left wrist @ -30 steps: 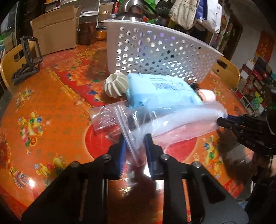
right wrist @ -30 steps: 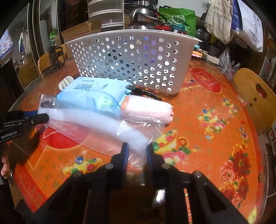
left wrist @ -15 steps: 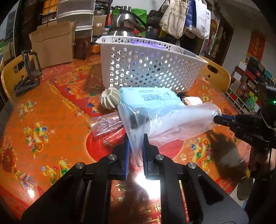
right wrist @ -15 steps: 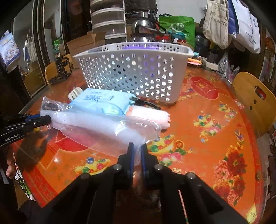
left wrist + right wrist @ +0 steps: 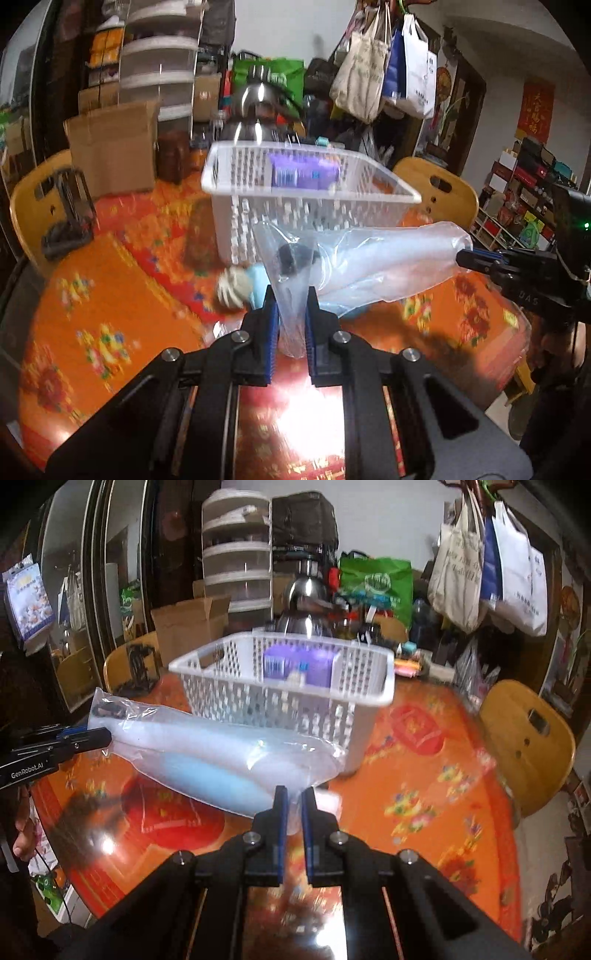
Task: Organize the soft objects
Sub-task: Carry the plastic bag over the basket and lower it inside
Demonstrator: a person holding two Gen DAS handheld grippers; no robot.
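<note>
A clear plastic bag [image 5: 369, 258] with a pale soft roll inside hangs in the air between my two grippers. My left gripper [image 5: 289, 306] is shut on one end of it. My right gripper [image 5: 292, 801] is shut on the other end of the bag [image 5: 221, 760]. The bag is lifted off the table, just in front of the white perforated basket [image 5: 295, 206], which holds a purple pack [image 5: 314, 664]. Each gripper shows in the other's view: the right one [image 5: 465, 258] and the left one [image 5: 99, 734].
A light blue pack [image 5: 258, 288] and a cream ribbed ball [image 5: 232, 288] lie on the orange table [image 5: 110, 295] under the bag. A cardboard box [image 5: 114, 147], a metal kettle [image 5: 255, 114] and wooden chairs [image 5: 528, 746] ring the table.
Both grippers have risen with the bag, lifting it off the table to about the height of the basket's rim. The blue pack and ball stayed on the table.
</note>
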